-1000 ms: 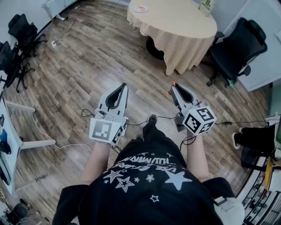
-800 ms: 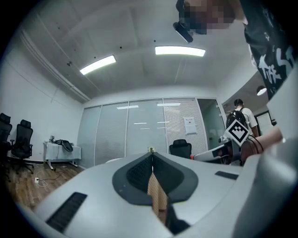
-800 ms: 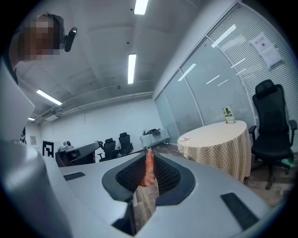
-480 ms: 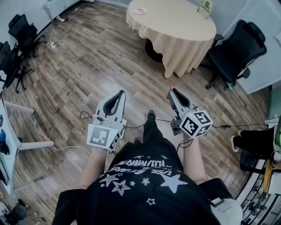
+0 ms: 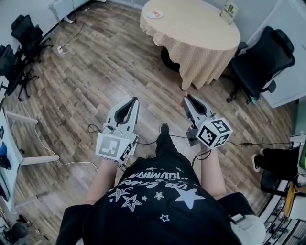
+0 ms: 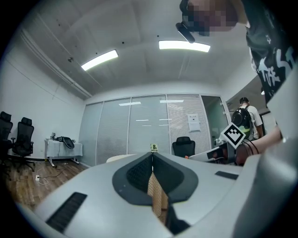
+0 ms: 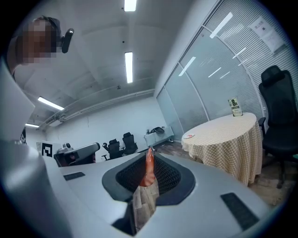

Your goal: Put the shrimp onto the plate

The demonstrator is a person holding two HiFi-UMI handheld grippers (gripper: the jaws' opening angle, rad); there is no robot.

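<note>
Wood floor below; shrimp between right tongs

1. A round table draped in a beige checked cloth stands on a brown wood-plank floor.
2. A small white plate with a red mark lies on the tabletop, near the table's left edge in the head view.
3. A green-and-white upright sign card stands on the tabletop near the table's far right edge.
4. A black wheeled office chair stands on the floor just right of the table.
5. A white power strip with its cord lies on the floor, well left of the table.
6. Further left of the table stand more black chairs.
</note>
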